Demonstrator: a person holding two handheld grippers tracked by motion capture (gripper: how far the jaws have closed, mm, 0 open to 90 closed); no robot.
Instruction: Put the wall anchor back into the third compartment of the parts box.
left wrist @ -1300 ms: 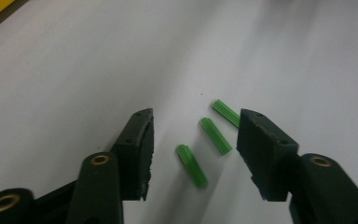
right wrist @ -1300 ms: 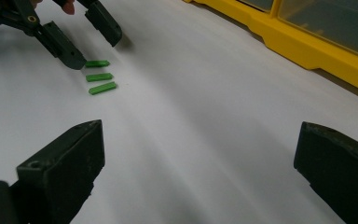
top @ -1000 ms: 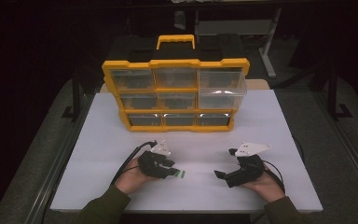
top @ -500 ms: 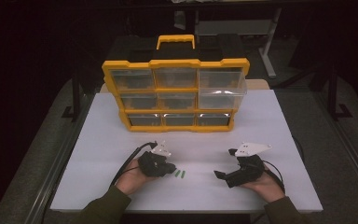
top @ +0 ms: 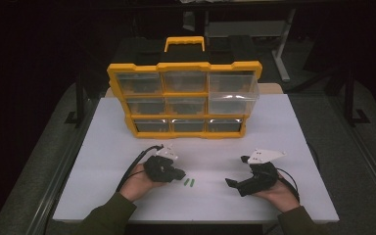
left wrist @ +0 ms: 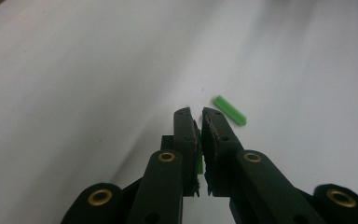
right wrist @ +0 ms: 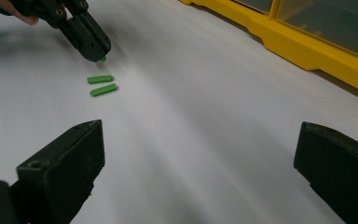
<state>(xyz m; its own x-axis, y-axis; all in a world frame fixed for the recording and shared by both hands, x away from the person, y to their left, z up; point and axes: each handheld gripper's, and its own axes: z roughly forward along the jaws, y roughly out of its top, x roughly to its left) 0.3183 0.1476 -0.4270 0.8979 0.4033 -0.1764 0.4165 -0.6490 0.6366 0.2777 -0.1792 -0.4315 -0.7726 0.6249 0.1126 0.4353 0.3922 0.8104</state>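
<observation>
White table, green piece mostly hidden between jaws

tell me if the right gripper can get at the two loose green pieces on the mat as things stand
Probably yes. The right gripper is open, and bare mat lies between it and the two green pieces. The left gripper sits just beyond them, shut on a third green piece.

Pinched green piece — perhaps mostly hidden.

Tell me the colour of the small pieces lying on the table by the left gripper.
Bright green; the small pieces show best in the right gripper view.
</observation>
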